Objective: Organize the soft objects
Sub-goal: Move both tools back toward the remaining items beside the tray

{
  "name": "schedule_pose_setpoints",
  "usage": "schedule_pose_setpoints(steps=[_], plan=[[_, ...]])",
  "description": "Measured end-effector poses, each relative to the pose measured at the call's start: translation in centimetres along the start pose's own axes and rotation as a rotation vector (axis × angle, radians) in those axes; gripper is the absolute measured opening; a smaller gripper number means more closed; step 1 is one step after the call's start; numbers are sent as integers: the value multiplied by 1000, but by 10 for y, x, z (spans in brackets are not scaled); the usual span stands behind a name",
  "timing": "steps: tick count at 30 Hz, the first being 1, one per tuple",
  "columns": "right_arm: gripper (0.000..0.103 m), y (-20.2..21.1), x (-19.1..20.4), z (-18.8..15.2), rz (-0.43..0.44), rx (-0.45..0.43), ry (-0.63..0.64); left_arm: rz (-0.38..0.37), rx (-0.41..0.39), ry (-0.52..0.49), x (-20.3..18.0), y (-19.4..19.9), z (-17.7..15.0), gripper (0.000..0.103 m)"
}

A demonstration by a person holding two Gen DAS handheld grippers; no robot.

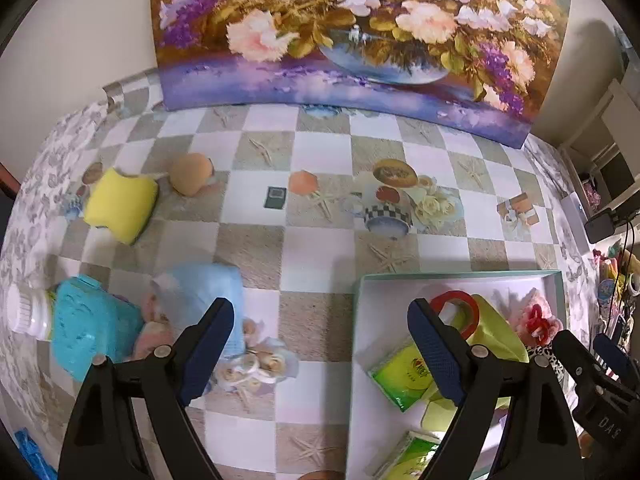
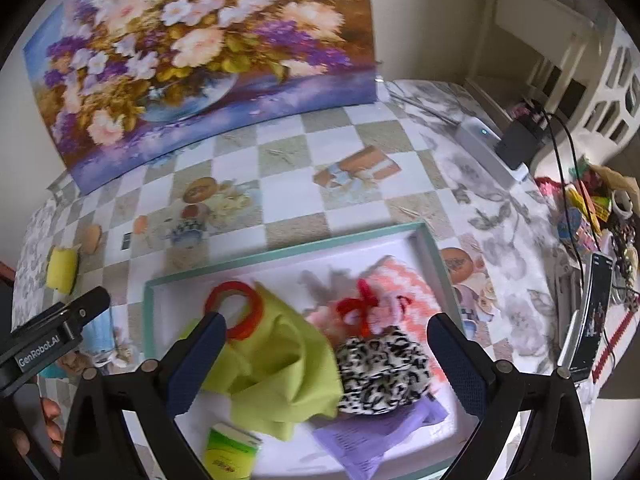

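Both the left tongs (image 1: 320, 344) and right tongs (image 2: 326, 360) are released and hold nothing. The yellow sponge (image 1: 120, 206) lies near the surface's left edge, while the green cloth (image 2: 280, 372) and leopard-print cloth (image 2: 380, 376) sit inside the teal-rimmed box (image 2: 280, 254).

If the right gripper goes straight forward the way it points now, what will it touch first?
Probably the soft pile in the tray: the green cloth and the leopard-print fabric lie between the open right gripper fingers. Depth is unclear, so which comes first is uncertain.
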State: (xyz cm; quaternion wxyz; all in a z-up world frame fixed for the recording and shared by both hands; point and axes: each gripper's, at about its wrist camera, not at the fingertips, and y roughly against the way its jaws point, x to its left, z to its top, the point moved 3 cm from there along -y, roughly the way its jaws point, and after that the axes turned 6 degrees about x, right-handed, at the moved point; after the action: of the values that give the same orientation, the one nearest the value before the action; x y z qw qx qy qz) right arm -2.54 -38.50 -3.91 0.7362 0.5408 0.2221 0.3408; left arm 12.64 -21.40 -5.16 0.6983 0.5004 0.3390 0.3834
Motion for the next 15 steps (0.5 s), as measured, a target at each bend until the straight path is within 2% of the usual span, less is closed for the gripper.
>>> schedule_pose_setpoints(steps=[15], plan=[[102, -2, 52, -8, 6, 13, 82, -11, -10, 30, 36, 14, 0, 89]])
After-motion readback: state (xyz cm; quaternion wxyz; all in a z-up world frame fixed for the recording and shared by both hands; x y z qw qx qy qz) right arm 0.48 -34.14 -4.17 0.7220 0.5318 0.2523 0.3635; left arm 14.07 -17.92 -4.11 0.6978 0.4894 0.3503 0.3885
